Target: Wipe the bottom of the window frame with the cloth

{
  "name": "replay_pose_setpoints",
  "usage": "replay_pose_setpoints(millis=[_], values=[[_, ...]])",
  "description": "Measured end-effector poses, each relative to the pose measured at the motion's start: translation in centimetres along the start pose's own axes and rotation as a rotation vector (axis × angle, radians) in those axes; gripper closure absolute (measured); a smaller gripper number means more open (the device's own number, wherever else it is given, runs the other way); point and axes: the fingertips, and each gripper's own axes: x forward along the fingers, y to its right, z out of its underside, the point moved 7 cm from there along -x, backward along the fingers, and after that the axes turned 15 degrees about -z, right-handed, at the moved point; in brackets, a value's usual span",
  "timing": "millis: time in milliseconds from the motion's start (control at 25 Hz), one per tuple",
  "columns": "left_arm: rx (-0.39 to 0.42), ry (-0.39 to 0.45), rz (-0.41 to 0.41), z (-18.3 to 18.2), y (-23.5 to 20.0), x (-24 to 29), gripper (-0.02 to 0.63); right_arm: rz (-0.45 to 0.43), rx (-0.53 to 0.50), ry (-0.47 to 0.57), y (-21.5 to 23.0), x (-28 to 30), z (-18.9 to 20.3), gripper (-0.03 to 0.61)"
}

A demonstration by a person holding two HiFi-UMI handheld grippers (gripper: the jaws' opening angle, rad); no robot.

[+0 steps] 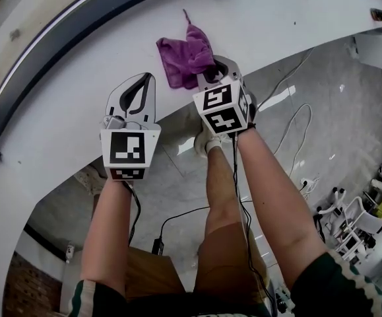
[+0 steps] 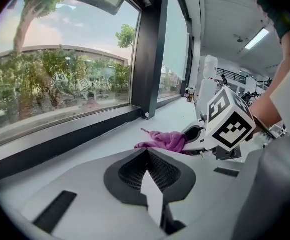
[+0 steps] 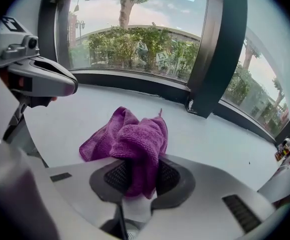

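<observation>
Cloth, purple and bunched, is pinched by one fold between the jaws of the right gripper, the rest slumping forward onto the white sill; I'd guess it is held that way so the loose bulk can be dragged along as a pad; the left gripper has its jaws pressed together on nothing and hangs over the sill just beside, likely only keeping clear; the cloth lies ahead of the right gripper, apart from the dark bottom rail of the window frame, which runs farther off against the glass; to my eye the rail is not yet touched.
</observation>
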Motion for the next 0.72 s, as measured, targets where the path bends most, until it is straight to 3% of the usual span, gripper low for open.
replay_pose_setpoints(millis=[720], values=[[-0.05, -0.028, -0.076, 3.1, -6.5, -3.2, 0.604, -0.04, 0.009, -0.009, -6.0, 2.0, -2.4, 0.479]])
